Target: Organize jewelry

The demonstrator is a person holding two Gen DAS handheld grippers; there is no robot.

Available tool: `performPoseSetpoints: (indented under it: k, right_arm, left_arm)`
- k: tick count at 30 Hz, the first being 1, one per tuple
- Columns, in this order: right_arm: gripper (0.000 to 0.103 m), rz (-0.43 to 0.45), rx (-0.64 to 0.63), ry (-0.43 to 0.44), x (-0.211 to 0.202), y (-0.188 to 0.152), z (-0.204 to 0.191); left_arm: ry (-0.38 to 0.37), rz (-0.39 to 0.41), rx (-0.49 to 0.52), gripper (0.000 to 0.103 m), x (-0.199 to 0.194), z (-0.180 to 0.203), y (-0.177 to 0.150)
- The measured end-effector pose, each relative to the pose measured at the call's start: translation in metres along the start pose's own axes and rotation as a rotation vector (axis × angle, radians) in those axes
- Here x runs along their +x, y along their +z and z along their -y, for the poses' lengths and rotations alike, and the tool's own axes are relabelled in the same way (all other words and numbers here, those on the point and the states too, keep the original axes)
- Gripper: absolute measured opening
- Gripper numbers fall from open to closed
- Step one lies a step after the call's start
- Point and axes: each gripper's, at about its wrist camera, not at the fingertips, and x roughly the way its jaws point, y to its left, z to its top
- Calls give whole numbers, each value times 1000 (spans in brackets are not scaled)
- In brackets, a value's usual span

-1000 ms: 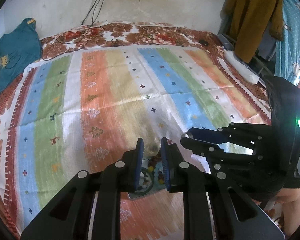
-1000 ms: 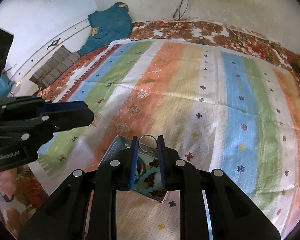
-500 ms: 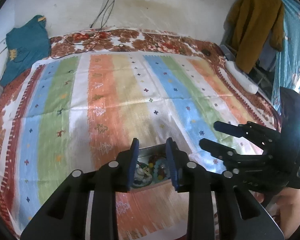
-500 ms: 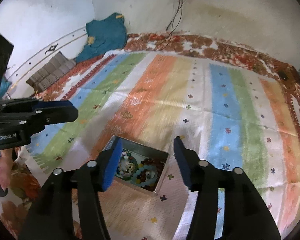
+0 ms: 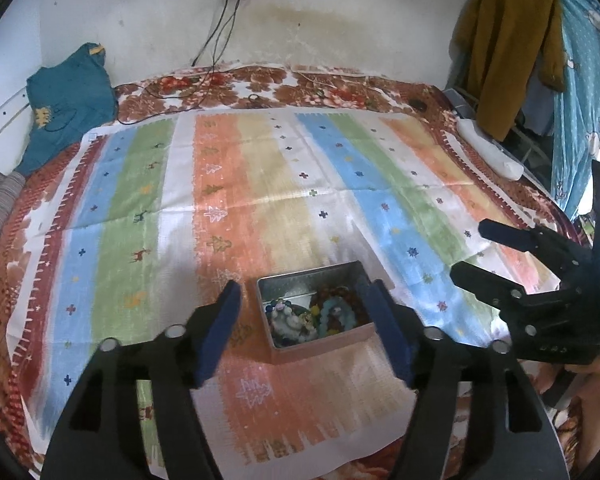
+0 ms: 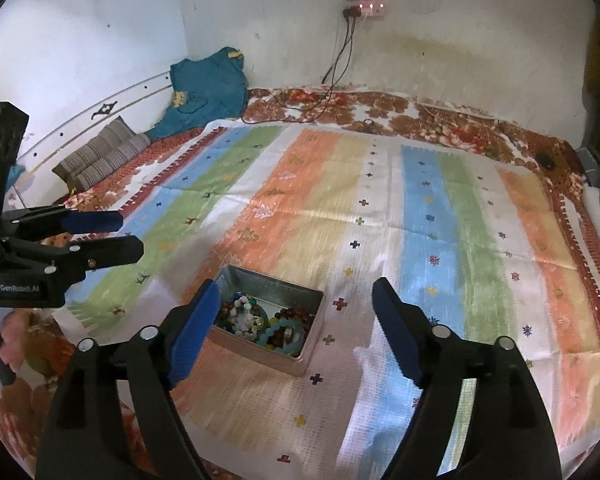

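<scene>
**Both grippers empty above an open tin of beads**

A small metal tin (image 5: 314, 276) is seen on a striped cloth (image 5: 260, 184) spread over a bed, set near the cloth's front edge, about midway along it. The tin is open at the top and is filled with jewelry (image 6: 260, 322) — beaded bracelets in red-brown, pale blue and mixed colours, tangled together.

The left gripper (image 5: 306, 322) is held over the tin with its jaws well apart; they have just been opening, and nothing is gripped between them. The right gripper (image 6: 296, 320) is likewise spread wide, its jaws just opened too, with only the tin seen through the gap, not touched.

Several risks are judged from here. Because the strands lie heaped, one bracelet may be lifted and another dragged out with it — then dropped on the cloth. Round beads are likely to slip from flat pads if only a single bead is pinched. The light tin may be pushed or tipped by a finger (image 6: 192, 330) catching its rim, as it is not held down. Elastic cord could be stretched or snapped if tugged while snagged.
</scene>
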Motion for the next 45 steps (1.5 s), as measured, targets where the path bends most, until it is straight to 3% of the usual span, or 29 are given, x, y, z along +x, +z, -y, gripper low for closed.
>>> performPoseSetpoints:
  k: [2,12,17,45]
  right_arm:
    - [85,9,-9,-6,-2,-2,-1]
    - [93,68,-4,-24,-20,-10,-3]
    - [95,75,0,-26,-26,-17,-5]
    - [97,76,1,27,-34,-25,-8]
  left_arm:
    - [5,24,1,84,-4,0,-1]
    - [37,58,12,89,-17,6,-18]
    - [50,80,12,97,-23,8,-24]
    - [120,137,94,97,-38,28,-38]
